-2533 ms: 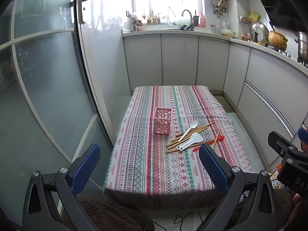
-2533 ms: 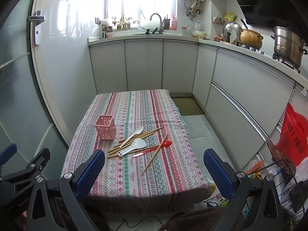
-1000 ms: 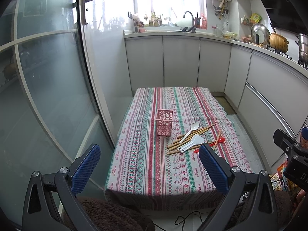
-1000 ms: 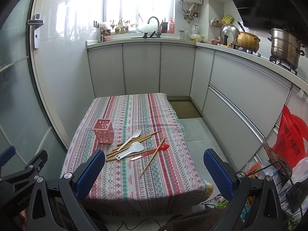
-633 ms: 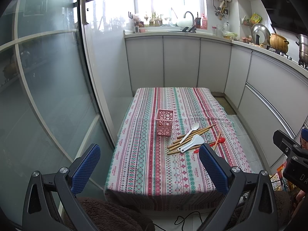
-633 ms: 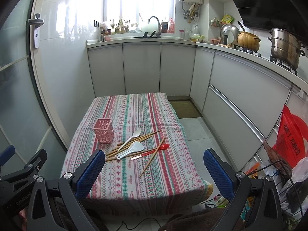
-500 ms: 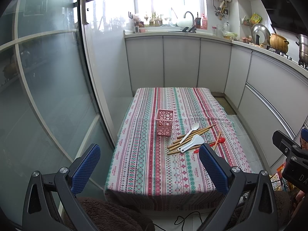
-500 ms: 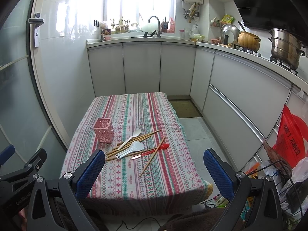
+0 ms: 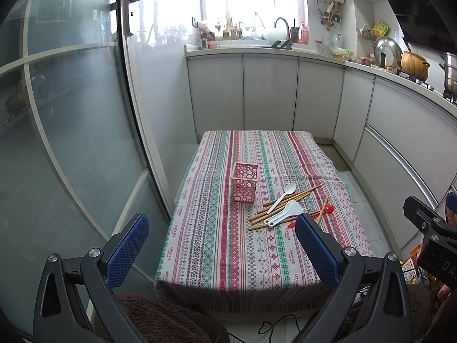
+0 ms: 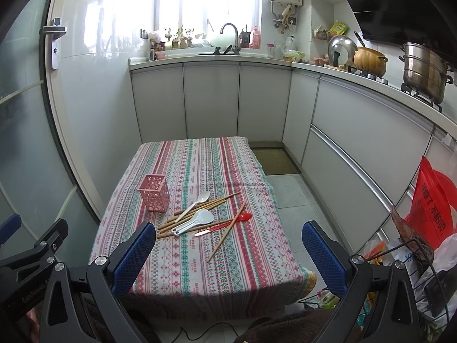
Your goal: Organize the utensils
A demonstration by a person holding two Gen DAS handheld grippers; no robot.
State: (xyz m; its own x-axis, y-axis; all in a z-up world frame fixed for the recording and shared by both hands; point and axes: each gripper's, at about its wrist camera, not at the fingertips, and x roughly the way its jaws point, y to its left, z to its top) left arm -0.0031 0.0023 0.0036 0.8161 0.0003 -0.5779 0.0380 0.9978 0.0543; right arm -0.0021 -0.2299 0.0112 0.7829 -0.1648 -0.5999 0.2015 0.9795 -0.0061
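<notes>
Since nothing has yet been gripped, both the left tongs [image 9: 221, 245] and the right tongs [image 10: 228, 254] are seen spread wide and empty, held short of the table's [image 10: 245, 268] near edge. The utensils are heaped loosely toward the right edge of the table, about midway along it: a bundle of wooden chopsticks [image 10: 200, 210] lying fanned and crossed, two white spoons [image 10: 194, 221] resting on top of them, a red spoon [image 10: 228, 224] at the right side of the pile, and one stray chopstick [image 10: 225, 235] angled toward the near edge. A pink perforated holder [image 10: 154, 195] is stood upright just beside the pile, on its left (nothing can be seen inside it). Everything is judged light and rigid; the spoons look like smooth plastic and may slip, so their handles are best pinched near mid-length. The chopsticks are thin and prone to roll or scissor apart, and are better taken around the middle, few at a time. The holder, being light, may be tipped easily if nudged.
</notes>
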